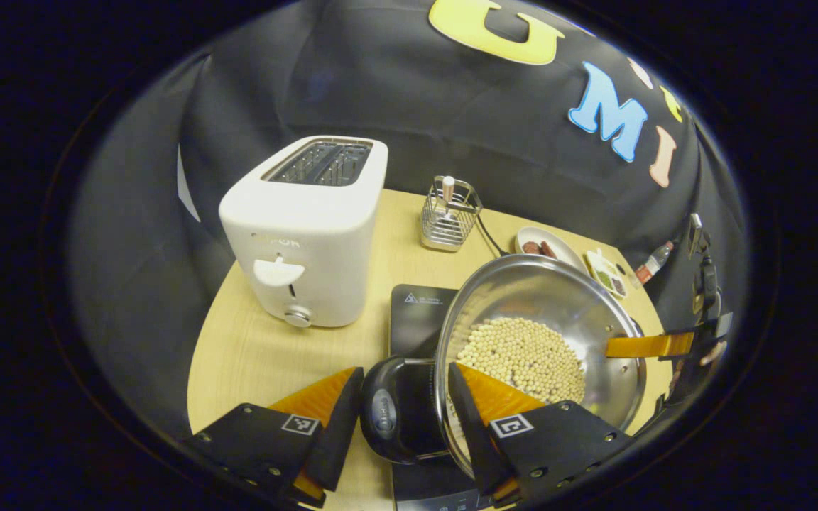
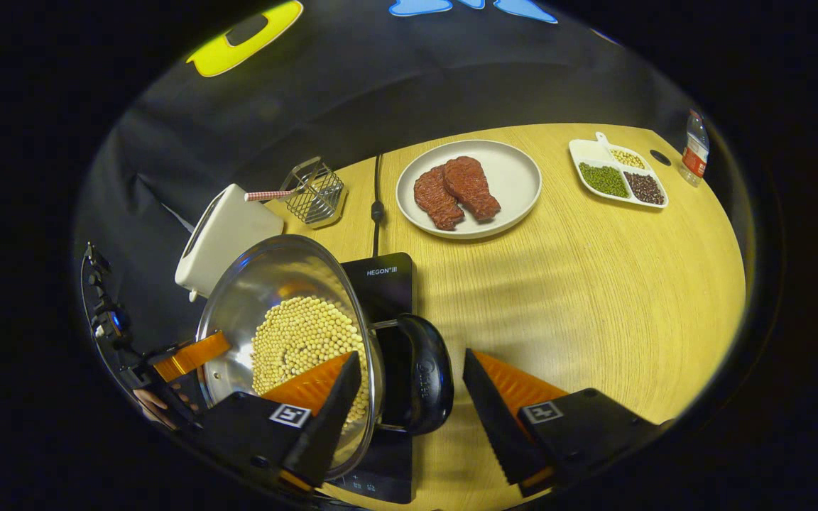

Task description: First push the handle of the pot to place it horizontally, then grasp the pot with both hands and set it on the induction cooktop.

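With the pot sitting over the induction cooktop at lower centre, both tools (left tool, right tool) are straddling its handles, jaws gaping, gripping nothing.

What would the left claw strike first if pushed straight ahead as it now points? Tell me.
Most likely the pot's black side handle, which sits between the left claw's open fingers, with one finger inside the shiny steel pot of pale beans. Depth is uncertain.
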A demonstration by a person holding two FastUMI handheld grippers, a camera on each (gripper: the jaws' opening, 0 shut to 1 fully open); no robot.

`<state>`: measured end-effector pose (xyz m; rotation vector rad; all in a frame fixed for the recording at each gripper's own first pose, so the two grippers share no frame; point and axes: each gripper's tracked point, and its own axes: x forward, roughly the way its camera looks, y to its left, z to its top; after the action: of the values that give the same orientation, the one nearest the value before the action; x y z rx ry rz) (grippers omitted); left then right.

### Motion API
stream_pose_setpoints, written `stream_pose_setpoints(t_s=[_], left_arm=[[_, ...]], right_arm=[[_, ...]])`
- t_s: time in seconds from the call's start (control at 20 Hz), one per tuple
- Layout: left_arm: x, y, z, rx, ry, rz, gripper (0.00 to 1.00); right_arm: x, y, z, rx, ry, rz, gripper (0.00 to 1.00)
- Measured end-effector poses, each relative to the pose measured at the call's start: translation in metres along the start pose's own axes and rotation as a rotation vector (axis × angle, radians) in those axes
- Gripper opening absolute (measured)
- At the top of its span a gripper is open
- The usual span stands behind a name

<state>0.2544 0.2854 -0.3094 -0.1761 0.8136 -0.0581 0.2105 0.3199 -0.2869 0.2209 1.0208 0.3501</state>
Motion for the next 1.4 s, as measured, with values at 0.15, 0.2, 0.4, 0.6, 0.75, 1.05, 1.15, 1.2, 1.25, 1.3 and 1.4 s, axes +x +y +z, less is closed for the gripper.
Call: stream_pose_setpoints(t_s=[0.15, 0.2, 0.4, 0.6, 0.75, 1.05, 1.15, 1.2, 1.25, 1.3, 1.4], left_arm=[[-0.013, 0.0, 0.004, -0.009, -0.03, 0.045, 0.82], [-0.023, 0.0, 0.007, 0.002, -0.053, 0.066, 0.82], [-0.073, -0.016, 0.037, 0.063, -0.196, 0.147, 0.78], [-0.135, -0.059, 0.062, 0.119, -0.358, 0.186, 0.82], [-0.178, -0.107, 0.071, 0.141, -0.454, 0.203, 0.82], [-0.244, -0.213, 0.079, 0.224, -0.604, 0.222, 0.82], [-0.261, -0.255, 0.079, 0.229, -0.641, 0.193, 0.79], [-0.27, -0.273, 0.076, 0.22, -0.656, 0.178, 0.79], [-0.282, -0.292, 0.073, 0.212, -0.67, 0.166, 0.79], [-0.289, -0.302, 0.066, 0.208, -0.683, 0.165, 0.79], [-0.302, -0.326, 0.051, 0.226, -0.695, 0.207, 0.78]], right_arm=[[-0.014, -0.001, 0.005, -0.027, -0.041, 0.0, 0.98], [-0.022, -0.003, 0.007, -0.037, -0.056, -0.001, 0.98], [-0.065, -0.017, 0.015, -0.063, -0.136, -0.02, 0.98], [-0.12, -0.043, 0.03, -0.074, -0.267, -0.052, 0.98], [-0.163, -0.071, 0.032, -0.095, -0.344, -0.1, 0.98], [-0.227, -0.111, 0.034, -0.134, -0.453, -0.138, 0.98], [-0.252, -0.126, 0.036, -0.172, -0.514, -0.161, 0.98], [-0.263, -0.135, 0.037, -0.186, -0.541, -0.178, 0.98], [-0.275, -0.142, 0.038, -0.197, -0.573, -0.188, 0.98], [-0.288, -0.147, 0.04, -0.208, -0.61, -0.188, 0.98], [-0.313, -0.156, 0.041, -0.233, -0.676, -0.188, 0.98]])
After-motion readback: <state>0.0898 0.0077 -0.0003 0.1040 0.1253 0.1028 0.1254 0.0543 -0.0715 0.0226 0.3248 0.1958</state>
